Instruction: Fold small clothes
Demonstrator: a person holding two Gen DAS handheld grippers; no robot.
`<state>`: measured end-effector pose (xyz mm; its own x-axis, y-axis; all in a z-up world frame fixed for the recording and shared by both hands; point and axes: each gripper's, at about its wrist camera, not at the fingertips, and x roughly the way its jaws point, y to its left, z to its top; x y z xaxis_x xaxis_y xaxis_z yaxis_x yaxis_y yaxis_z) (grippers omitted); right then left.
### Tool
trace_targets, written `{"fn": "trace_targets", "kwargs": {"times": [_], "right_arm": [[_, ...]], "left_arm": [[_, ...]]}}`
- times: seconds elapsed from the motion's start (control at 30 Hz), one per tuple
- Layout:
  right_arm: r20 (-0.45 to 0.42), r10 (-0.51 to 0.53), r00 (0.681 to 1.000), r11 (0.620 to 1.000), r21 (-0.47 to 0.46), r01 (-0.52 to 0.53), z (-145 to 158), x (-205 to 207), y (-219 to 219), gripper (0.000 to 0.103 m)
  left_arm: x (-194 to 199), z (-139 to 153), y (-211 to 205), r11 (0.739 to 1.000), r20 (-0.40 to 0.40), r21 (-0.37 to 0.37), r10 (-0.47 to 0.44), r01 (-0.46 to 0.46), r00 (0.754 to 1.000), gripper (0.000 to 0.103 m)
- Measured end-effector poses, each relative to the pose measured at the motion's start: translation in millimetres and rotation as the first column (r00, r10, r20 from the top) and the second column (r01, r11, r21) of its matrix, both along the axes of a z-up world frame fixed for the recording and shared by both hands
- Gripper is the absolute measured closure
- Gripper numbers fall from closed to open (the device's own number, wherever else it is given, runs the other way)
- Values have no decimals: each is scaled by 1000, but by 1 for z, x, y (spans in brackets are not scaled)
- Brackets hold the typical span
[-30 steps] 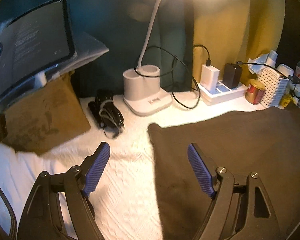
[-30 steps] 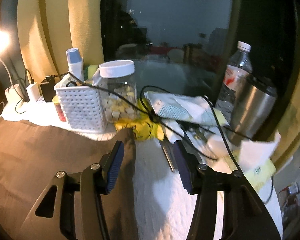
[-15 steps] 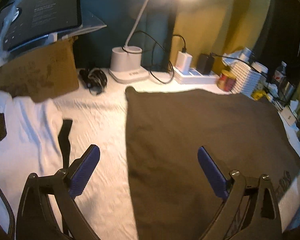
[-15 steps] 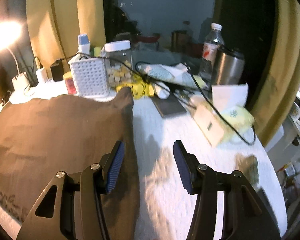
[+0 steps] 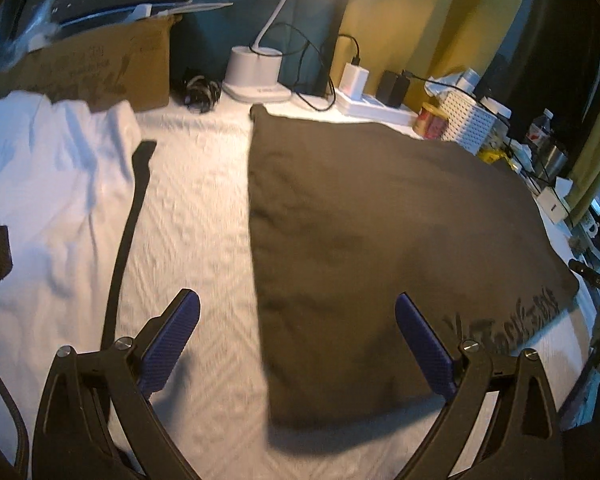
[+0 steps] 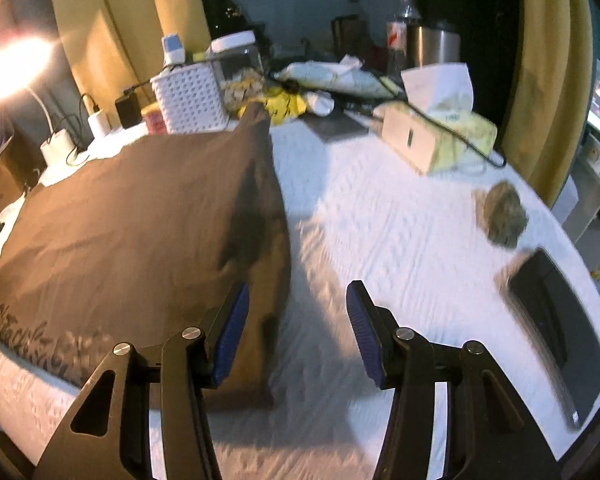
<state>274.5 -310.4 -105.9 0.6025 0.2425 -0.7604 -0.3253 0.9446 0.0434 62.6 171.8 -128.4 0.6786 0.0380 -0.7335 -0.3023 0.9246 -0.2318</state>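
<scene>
Left wrist view: brown garment, flat and rectangular, lay on a white textured cloth. Left gripper, its ribbed blue pads spread wide and empty, straddled the garment's near-left edge; right gripper, likewise apart and empty, straddled its near-right edge.

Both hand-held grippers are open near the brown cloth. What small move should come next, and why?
Probably lower each one onto its near corner and close. The brown cloth lies flat and unfolded, the left hand-held gripper straddles its left edge, the right hand-held gripper its right edge, and neither holds anything.
</scene>
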Motion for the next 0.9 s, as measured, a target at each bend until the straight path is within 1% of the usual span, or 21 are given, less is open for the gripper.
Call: {"fn": "trace_targets", "kwargs": {"times": [0.1,0.13,0.17,0.2,0.27,0.4,0.47,0.6,0.7,0.73,0.77,0.8,0.83,0.87,0.9], "right_arm": [[-8,-49,999,999,15,49,-4,-8,-6,49],[-21,-61,998,998,33,61,-4,-11,-8,49],[-30,-58,998,997,49,59,-4,-11,-10,49],[-35,-54,998,997,62,56,-4,-13,-10,49],[-35,-38,999,997,65,40,-3,-18,-9,49],[-58,-12,998,996,87,17,-6,-22,-7,49],[-87,17,996,995,103,-8,-12,-23,-4,49],[-53,28,998,998,56,-25,-12,-30,6,49],[-31,26,999,999,21,-25,-13,-34,11,49],[-23,27,999,1000,7,-27,-14,-35,13,54],[-19,41,999,999,6,-41,-14,-36,15,65],[-25,59,998,998,26,-59,-14,-37,15,82],[-28,61,998,998,35,-60,-15,-37,15,85],[-23,63,998,998,34,-62,-15,-38,15,86],[-22,64,998,997,37,-63,-14,-38,15,89]], "left_arm": [[-8,-3,-8,1000,-5,-5,-30,30,1000,6],[-10,-4,-10,999,-9,-8,-40,40,999,6],[-11,-6,-11,999,-15,-13,-46,46,999,7],[-13,-7,-12,999,-23,-20,-51,50,998,14],[-15,-12,-14,998,-49,-30,-59,58,997,22],[-21,-14,-16,998,-53,-23,-65,64,996,25],[-22,-14,-16,998,-49,-22,-67,66,997,25],[-22,-17,-21,997,-43,26,-68,69,997,24],[-19,-18,-27,995,-59,69,-63,67,996,24],[-18,-18,-29,994,-65,84,-63,69,996,24],[-17,-18,-31,993,-68,92,-67,73,995,25],[-18,-18,-31,993,-67,91,-72,78,995,37],[-19,-17,-32,992,-65,94,-74,80,995,47],[-19,-16,-31,993,-67,85,-78,84,995,69],[-20,-16,-29,994,-64,63,-85,89,994,80]]}}
